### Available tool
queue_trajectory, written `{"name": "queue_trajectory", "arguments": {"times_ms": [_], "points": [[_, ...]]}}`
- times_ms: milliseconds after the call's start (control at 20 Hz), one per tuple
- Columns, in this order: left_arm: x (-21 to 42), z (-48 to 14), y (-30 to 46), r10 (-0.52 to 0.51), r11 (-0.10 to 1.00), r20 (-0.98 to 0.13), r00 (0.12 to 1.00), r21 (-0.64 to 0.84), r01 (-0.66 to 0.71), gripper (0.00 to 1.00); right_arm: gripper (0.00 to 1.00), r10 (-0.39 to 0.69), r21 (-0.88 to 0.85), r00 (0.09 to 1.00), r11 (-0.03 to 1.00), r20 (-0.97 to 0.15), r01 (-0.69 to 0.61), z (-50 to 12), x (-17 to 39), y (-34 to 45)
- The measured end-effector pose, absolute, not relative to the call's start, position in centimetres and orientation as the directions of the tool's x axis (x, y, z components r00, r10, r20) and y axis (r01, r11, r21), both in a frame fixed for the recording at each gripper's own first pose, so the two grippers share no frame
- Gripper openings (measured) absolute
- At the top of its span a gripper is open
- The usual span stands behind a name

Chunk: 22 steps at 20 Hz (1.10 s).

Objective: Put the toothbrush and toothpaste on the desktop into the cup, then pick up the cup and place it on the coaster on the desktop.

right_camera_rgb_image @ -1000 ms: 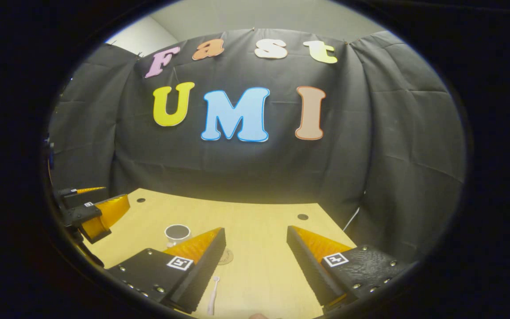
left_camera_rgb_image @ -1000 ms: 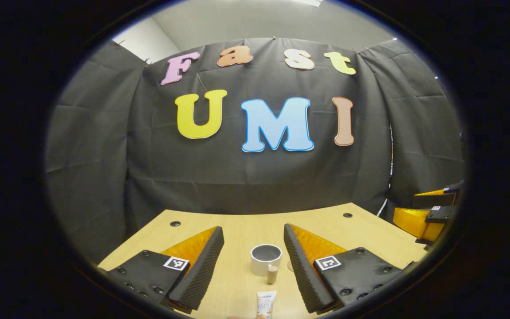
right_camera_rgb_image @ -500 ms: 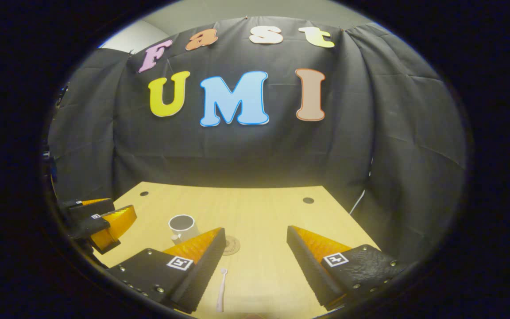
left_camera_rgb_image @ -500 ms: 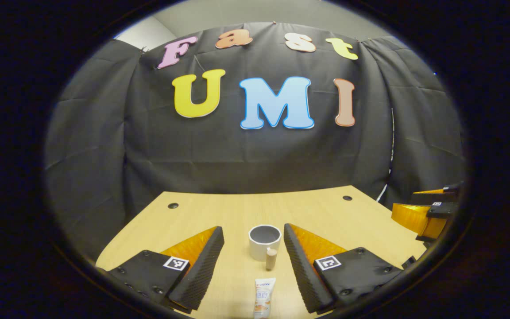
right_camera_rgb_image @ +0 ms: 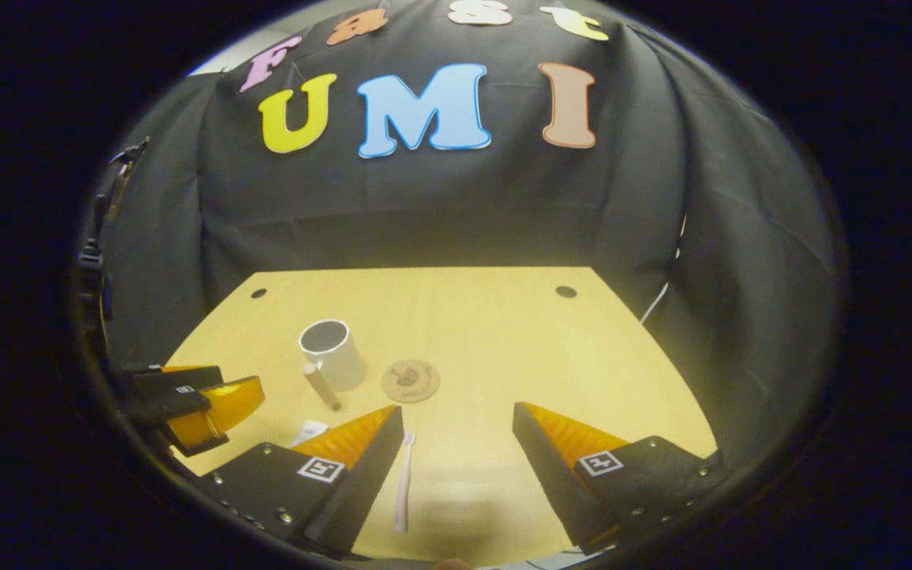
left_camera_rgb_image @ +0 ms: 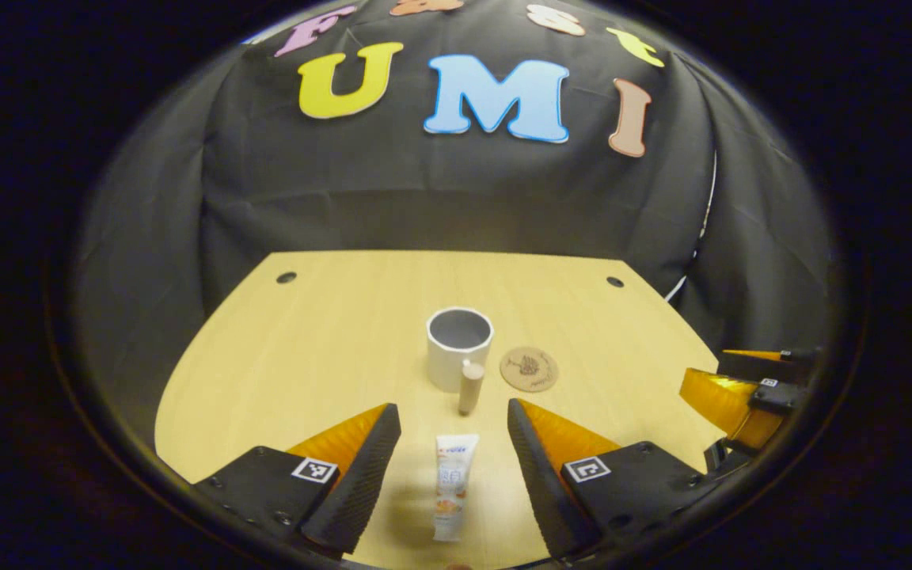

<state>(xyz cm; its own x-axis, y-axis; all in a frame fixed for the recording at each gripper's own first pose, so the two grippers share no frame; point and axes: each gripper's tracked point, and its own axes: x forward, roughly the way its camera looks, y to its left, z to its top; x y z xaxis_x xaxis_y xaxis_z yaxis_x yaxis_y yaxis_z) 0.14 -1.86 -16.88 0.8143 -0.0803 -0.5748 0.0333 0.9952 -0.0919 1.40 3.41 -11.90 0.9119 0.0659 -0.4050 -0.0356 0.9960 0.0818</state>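
Note:
A white cup [left_camera_rgb_image: 459,342] with a wooden peg handle [left_camera_rgb_image: 469,388] stands mid-desk, a round cork coaster [left_camera_rgb_image: 529,369] just to its right. The toothpaste tube [left_camera_rgb_image: 452,487] lies flat between the fingers of my open left gripper [left_camera_rgb_image: 452,412], which hovers over it without touching. In the right gripper view the pale toothbrush [right_camera_rgb_image: 403,483] lies beside the left finger of my open right gripper [right_camera_rgb_image: 458,412]. The cup [right_camera_rgb_image: 331,355], the coaster [right_camera_rgb_image: 411,381] and the toothpaste's end [right_camera_rgb_image: 307,433] lie farther left. The cup looks empty.
The light wooden desk [left_camera_rgb_image: 305,340] has two cable holes [left_camera_rgb_image: 286,277] near its back corners, with black cloth behind and beside it. The right gripper [left_camera_rgb_image: 741,392] shows at the right edge of the left gripper view. The left gripper [right_camera_rgb_image: 195,404] shows at the left of the right gripper view.
Both views have tipped downward, so more of the desk shows and the cup, coaster, toothpaste and toothbrush sit higher in frame. Both grippers stay open and hold nothing.

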Motion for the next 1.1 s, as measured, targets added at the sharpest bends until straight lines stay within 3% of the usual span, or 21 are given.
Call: {"name": "queue_trajectory", "arguments": {"times_ms": [50, 250, 300, 350, 550, 1100], "points": [[-0.2, -17.5, -1.9, -0.084, 0.995, -0.597, 0.798, -0.097, 0.032, 0.84, 0.92, 0.076, 0.090, 0.902, 0.995, -0.425, -0.041, -12.5, 1.5, 3.7], [-0.5, -20.1, -2.2, -0.094, 0.995, -0.682, 0.725, -0.092, 0.043, 0.89, 0.92, 0.115, 0.106, 0.849, 0.992, -0.515, -0.070, -15.2, 1.8, 4.8], [-0.6, -20.9, -2.5, -0.105, 0.994, -0.704, 0.703, -0.097, 0.052, 0.94, 0.92, 0.132, 0.116, 0.834, 0.990, -0.536, -0.082, -15.8, 1.9, 5.3], [-0.7, -21.6, -2.8, -0.114, 0.993, -0.727, 0.678, -0.104, 0.055, 0.89, 0.92, 0.158, 0.133, 0.808, 0.986, -0.567, -0.100, -16.7, 1.9, 5.9], [-2.0, -24.7, -2.9, -0.131, 0.991, -0.830, 0.543, -0.125, 0.047, 0.90, 0.93, 0.207, 0.166, 0.714, 0.978, -0.669, -0.128, -19.9, 2.1, 7.2], [-4.5, -30.3, -2.9, -0.157, 0.986, -0.948, 0.279, -0.165, -0.007, 0.90, 0.93, 0.247, 0.197, 0.476, 0.969, -0.844, -0.152, -26.3, 1.3, 10.0]]}}
